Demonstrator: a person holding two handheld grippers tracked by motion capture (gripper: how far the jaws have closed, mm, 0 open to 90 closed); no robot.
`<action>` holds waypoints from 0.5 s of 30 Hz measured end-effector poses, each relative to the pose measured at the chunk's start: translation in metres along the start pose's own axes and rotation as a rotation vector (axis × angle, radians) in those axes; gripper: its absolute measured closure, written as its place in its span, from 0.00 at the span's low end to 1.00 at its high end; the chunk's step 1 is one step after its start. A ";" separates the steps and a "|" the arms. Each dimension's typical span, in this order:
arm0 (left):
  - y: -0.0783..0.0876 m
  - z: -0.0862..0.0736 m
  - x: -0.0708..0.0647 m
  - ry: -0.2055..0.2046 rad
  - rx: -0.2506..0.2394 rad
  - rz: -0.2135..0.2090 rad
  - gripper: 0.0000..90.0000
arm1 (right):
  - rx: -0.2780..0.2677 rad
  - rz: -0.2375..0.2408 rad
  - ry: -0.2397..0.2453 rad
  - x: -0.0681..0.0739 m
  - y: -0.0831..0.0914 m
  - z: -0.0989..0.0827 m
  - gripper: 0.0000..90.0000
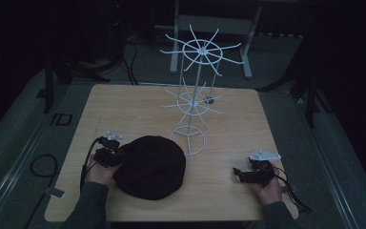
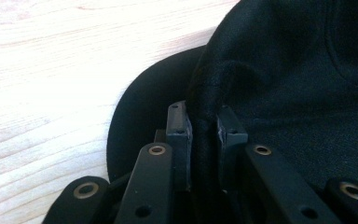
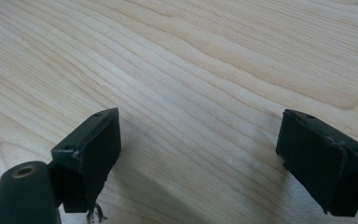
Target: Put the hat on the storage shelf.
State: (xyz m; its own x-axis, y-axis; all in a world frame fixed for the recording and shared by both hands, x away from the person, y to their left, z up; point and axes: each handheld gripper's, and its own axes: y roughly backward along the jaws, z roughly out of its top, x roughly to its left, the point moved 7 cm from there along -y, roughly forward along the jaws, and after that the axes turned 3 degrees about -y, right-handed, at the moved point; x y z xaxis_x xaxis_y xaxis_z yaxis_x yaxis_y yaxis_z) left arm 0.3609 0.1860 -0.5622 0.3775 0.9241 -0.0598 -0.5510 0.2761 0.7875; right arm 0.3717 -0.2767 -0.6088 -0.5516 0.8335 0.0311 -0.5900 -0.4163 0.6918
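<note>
- The black hat (image 1: 149,167) lies in the lower middle of the high view, on the light wooden table (image 1: 228,191), a rounded, dome-like mound of dark cloth with no pattern that can be made out in the dim light
- In the left gripper view the hat (image 2: 298,70) takes up the right and centre of the frame; its cloth is matt with a fine weave, and a stitched seam curves across the upper right
- A flat, smoother black rim of the hat curves out on the table at centre left of that view
- The left gripper (image 1: 108,153) sits at the hat's left edge in the high view; in its own view the left gripper (image 2: 204,128) is clamped on a raised fold of the hat's cloth, which bulges up between the two pads
- The right gripper (image 1: 248,174) rests at the lower right of the high view, well apart from the hat; in its own view the right gripper (image 3: 198,140) has its jaws spread wide over bare wood, nothing between them
- A white wire stand (image 1: 196,95) with spoked rings rises in the upper middle of the high view, its ring base just beside the hat's upper right edge
</note>
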 end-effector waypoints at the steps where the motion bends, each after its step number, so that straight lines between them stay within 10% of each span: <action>1: 0.001 0.000 0.001 0.009 -0.004 -0.010 0.89 | 0.000 0.000 0.000 0.000 0.000 0.000 0.15; 15: 0.014 0.001 0.017 0.138 -0.082 -0.135 0.89 | 0.000 0.000 0.000 0.000 0.000 0.000 0.15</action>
State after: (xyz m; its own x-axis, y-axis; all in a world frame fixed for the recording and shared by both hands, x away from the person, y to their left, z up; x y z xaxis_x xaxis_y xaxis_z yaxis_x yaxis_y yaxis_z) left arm 0.3606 0.2051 -0.5517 0.3499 0.9029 -0.2497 -0.5631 0.4157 0.7143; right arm 0.3717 -0.2767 -0.6088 -0.5514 0.8337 0.0313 -0.5898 -0.4161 0.6921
